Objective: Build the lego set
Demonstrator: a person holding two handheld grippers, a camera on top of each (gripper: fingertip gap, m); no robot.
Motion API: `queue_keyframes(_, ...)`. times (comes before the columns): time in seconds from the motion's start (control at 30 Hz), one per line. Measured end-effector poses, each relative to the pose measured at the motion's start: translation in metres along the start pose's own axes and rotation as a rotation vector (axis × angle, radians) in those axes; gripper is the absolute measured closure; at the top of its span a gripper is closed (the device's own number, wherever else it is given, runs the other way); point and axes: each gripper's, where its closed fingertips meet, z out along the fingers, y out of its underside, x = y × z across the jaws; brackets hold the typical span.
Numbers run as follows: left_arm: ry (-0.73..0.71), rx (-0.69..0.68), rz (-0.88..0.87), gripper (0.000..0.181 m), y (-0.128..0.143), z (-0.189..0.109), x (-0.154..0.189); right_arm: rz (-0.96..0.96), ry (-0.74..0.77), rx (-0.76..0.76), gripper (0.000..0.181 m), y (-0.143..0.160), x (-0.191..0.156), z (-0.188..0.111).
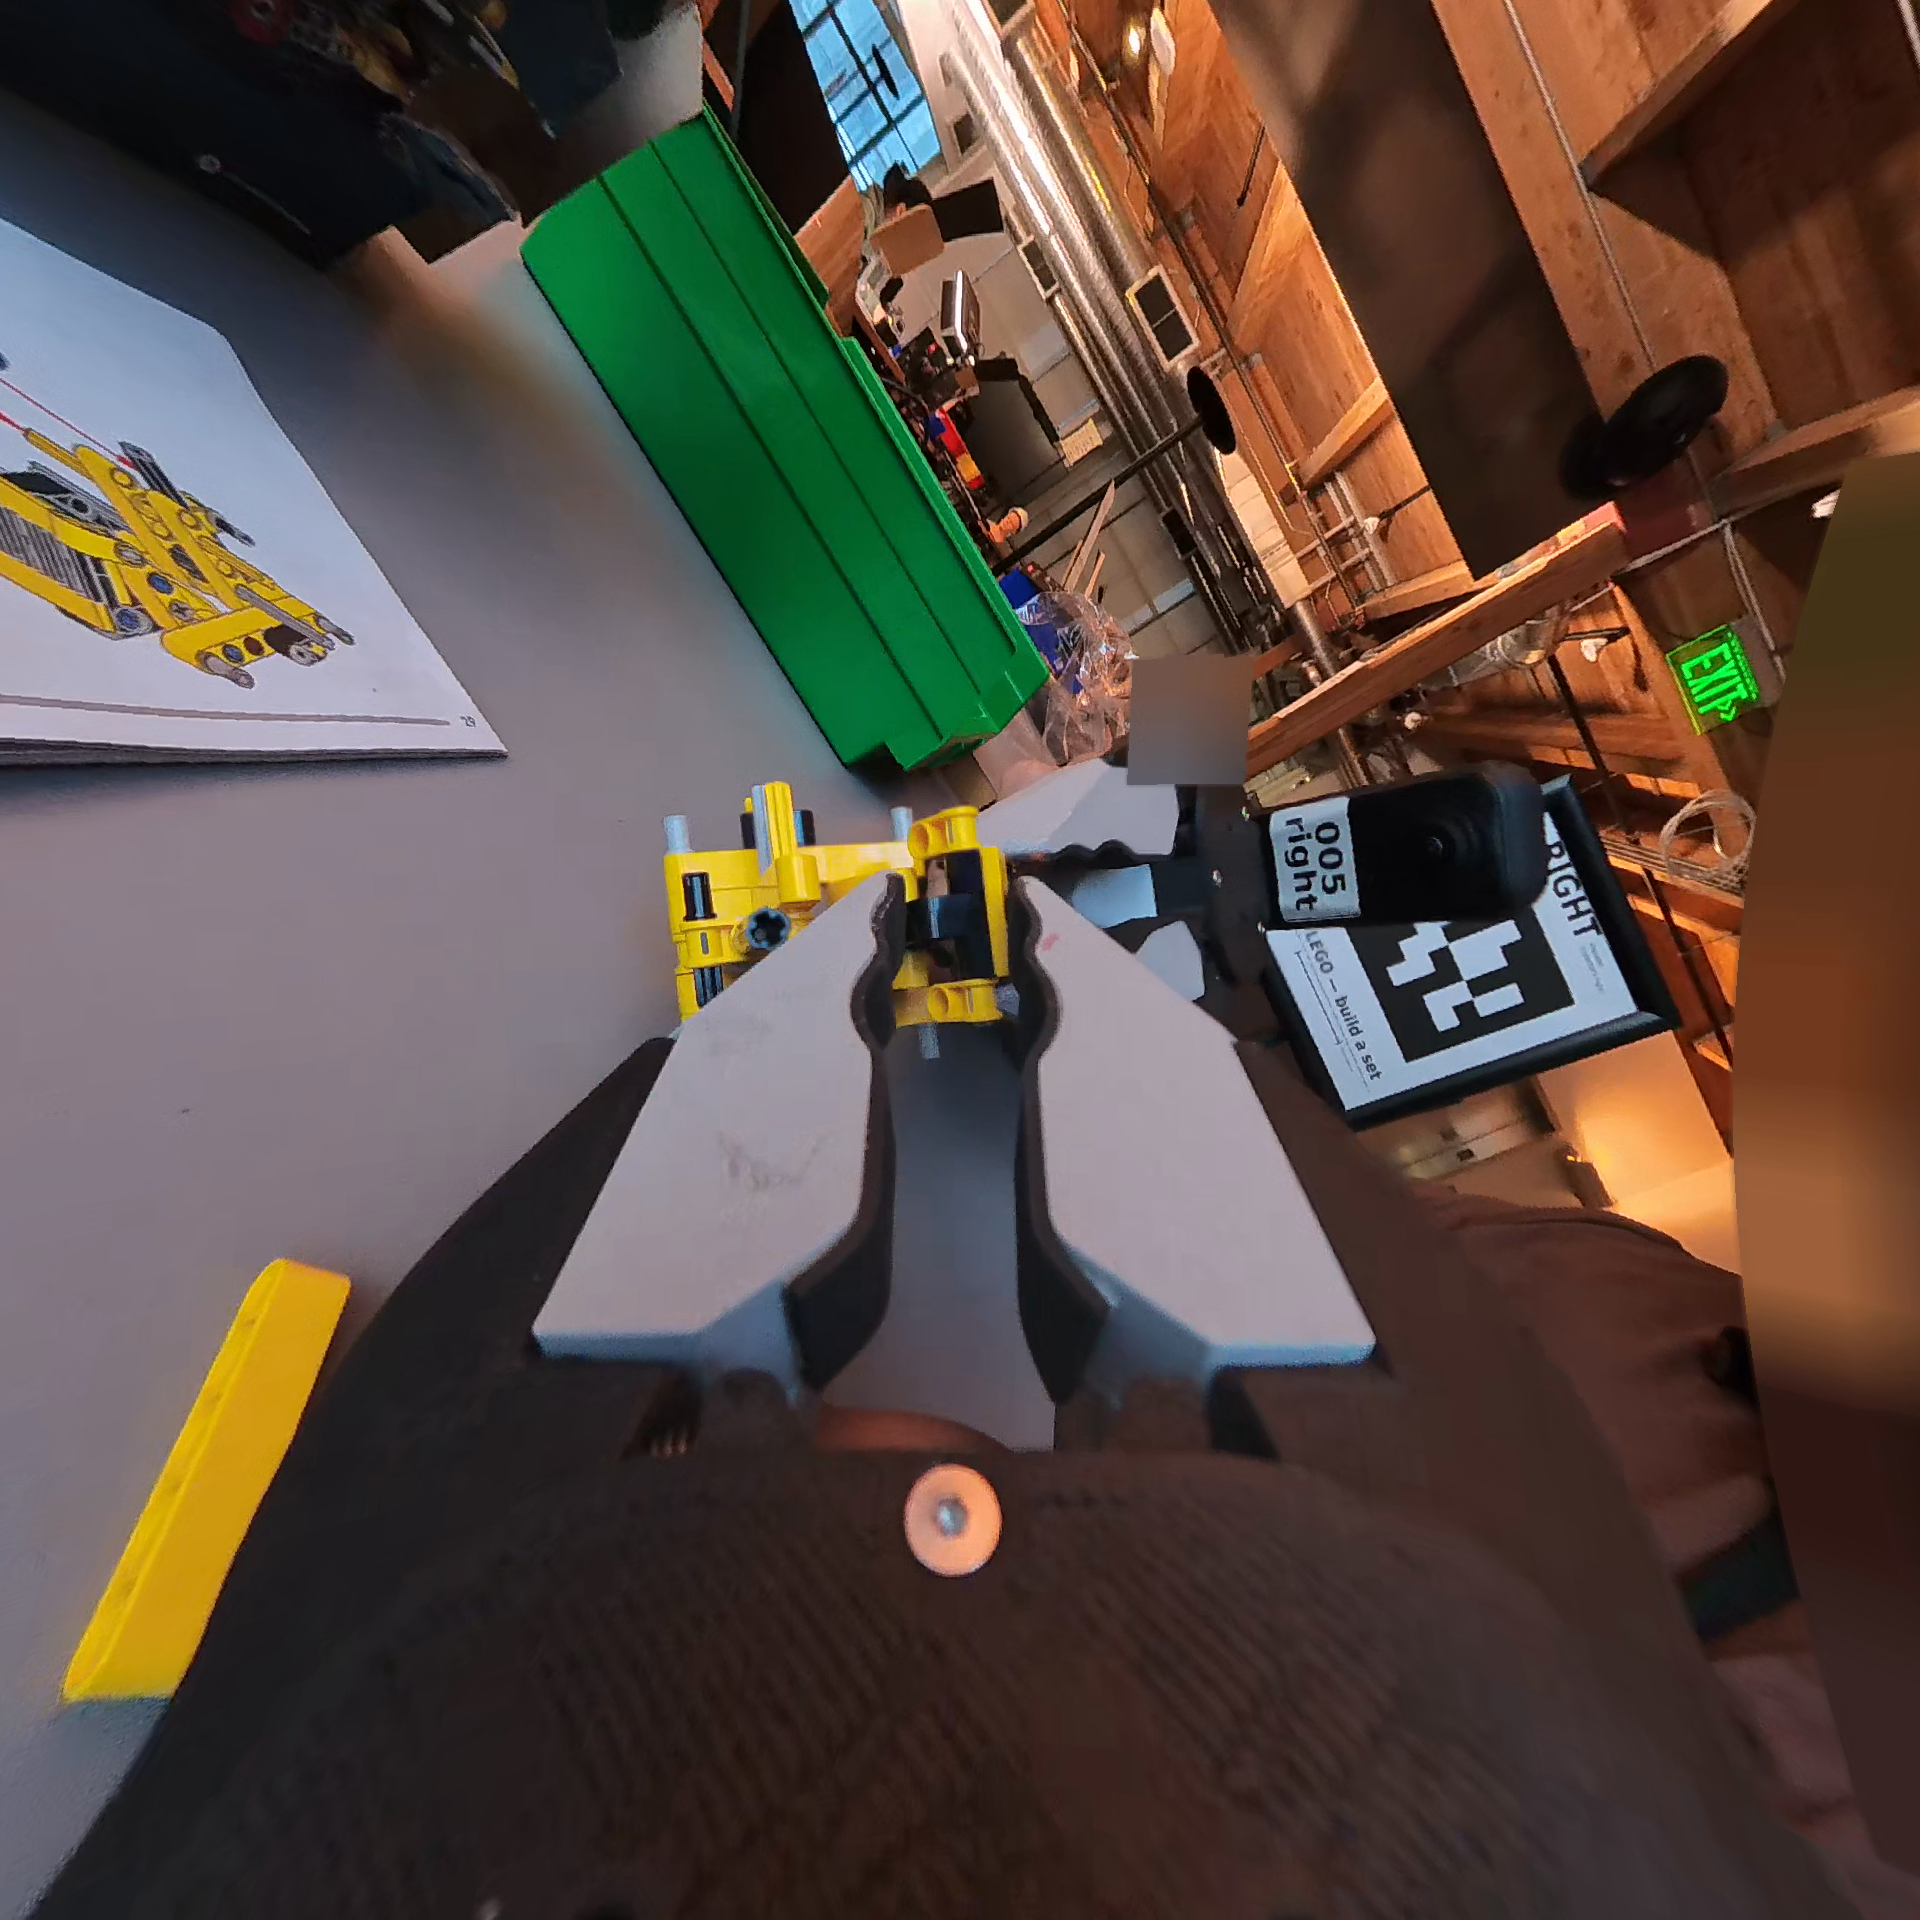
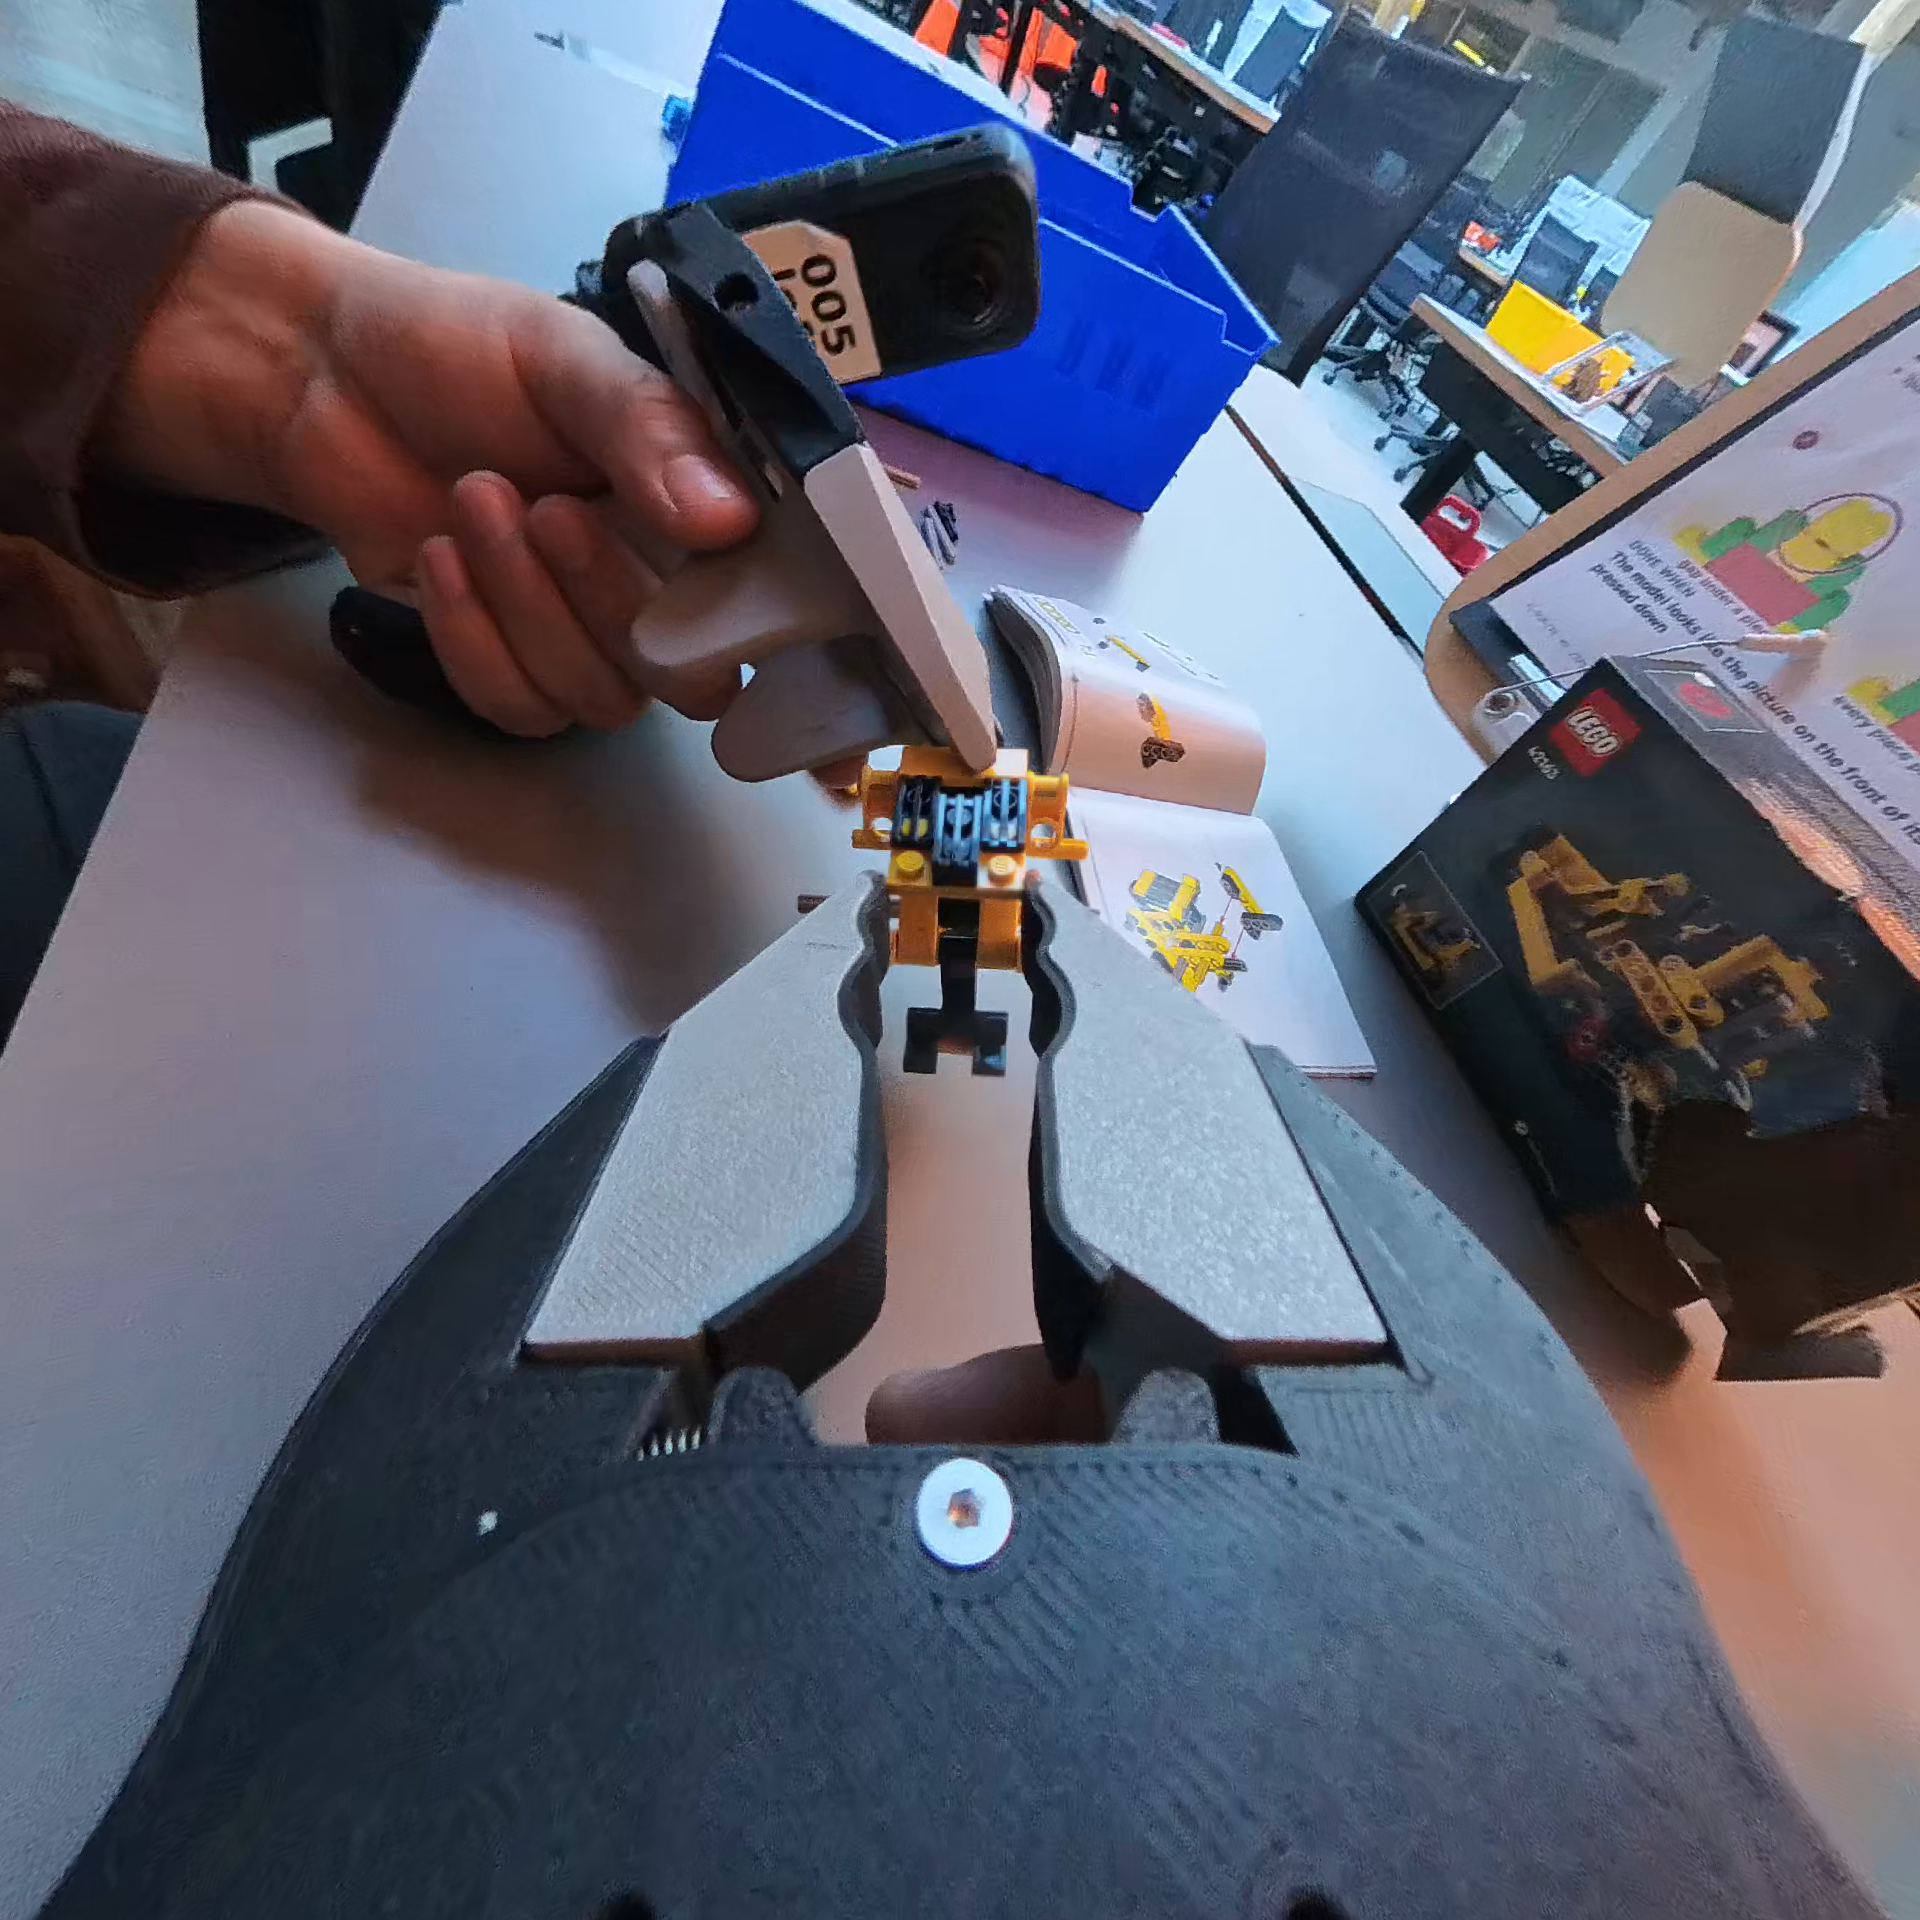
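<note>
Both tongs are pinching the same yellow-and-black model (image 2: 961, 878), held just above the grey table (image 2: 312, 987). The right gripper (image 2: 958, 940) is clamped on the lower yellow body, one finger on each side. The left gripper (image 1: 954, 935) grips the far end, with its upper finger (image 2: 904, 613) lying across the model's top edge.

Risks from here:
- You have two grips on one small build. Any twist or pull between your hands loads the pin joints, and a section could pop off.
- The black piece (image 2: 956, 1023) hanging between the right fingers looks unsupported. I can't tell how firmly it's seated, so squeezing or a knock could drop it.
- The grey pins (image 1: 677, 831) stick out on the model's left side in the left wrist view. Regripping there could push them out of place.
- The left finger's contact on the top edge looks shallow, so it could slip if you press down.
- The open instruction booklet (image 2: 1226, 935) and the set's box (image 2: 1621, 935) sit just to the right. A swing that way would hit them.
- The loose yellow beam (image 1: 208, 1475) lies near left, clear of both hands.
</note>
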Motion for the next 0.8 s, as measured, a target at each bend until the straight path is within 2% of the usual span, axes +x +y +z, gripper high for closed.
queue_keyframes(0.2,0.021,0.025,-0.015,0.165,0.0,0.002,0.004,0.015,-0.006,0.024,0.159,-0.003,0.0,-0.001)
queue_keyframes(0.37,0.072,0.028,0.004,0.165,0.001,0.003,0.012,-0.069,0.024,0.044,0.159,-0.007,0.0,-0.003)
queue_keyframes(0.5,0.123,0.004,0.019,0.164,0.003,0.001,0.019,-0.164,0.061,0.068,0.159,-0.013,-0.002,-0.006)
queue_keyframes(0.67,0.056,-0.087,0.18,0.164,0.011,-0.002,0.014,-0.245,0.067,0.071,0.159,-0.014,-0.008,-0.006)
queue_keyframes(0.8,0.087,-0.129,0.191,0.163,0.016,-0.003,0.017,-0.286,0.066,0.095,0.159,-0.018,-0.013,-0.007)
